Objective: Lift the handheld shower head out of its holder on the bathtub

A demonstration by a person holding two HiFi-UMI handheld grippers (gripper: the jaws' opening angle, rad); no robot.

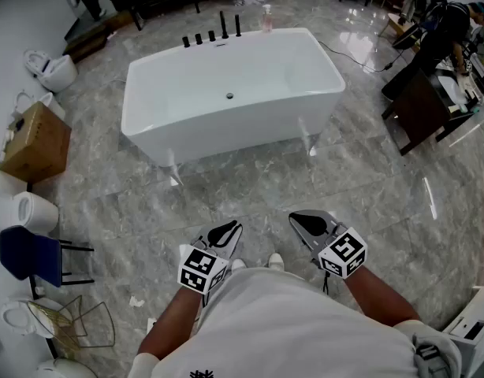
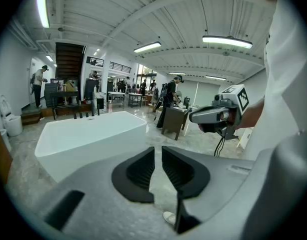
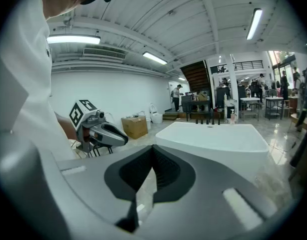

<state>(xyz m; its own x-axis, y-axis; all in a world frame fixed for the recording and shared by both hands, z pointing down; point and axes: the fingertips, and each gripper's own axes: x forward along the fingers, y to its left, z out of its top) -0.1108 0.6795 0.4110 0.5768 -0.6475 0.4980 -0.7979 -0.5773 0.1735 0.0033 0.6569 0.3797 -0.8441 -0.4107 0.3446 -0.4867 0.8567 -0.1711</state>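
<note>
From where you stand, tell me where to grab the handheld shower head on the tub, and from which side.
Probably a tall black post on the bathtub's far rim; too small to be sure. Pinch its upright stem above its base, coming from the far side, then lift straight.

I count one tub (image 1: 171, 124). Five black fittings (image 1: 211, 35) stand on its far rim, and one pink bottle (image 1: 266, 19) stands next to them. Two tub feet (image 1: 173, 168) show on the near side. Off to the left there is one box (image 1: 33, 142) and one blue chair (image 1: 25, 254). There are two grippers: one left gripper (image 1: 226, 232) and one right gripper (image 1: 307, 224).
</note>
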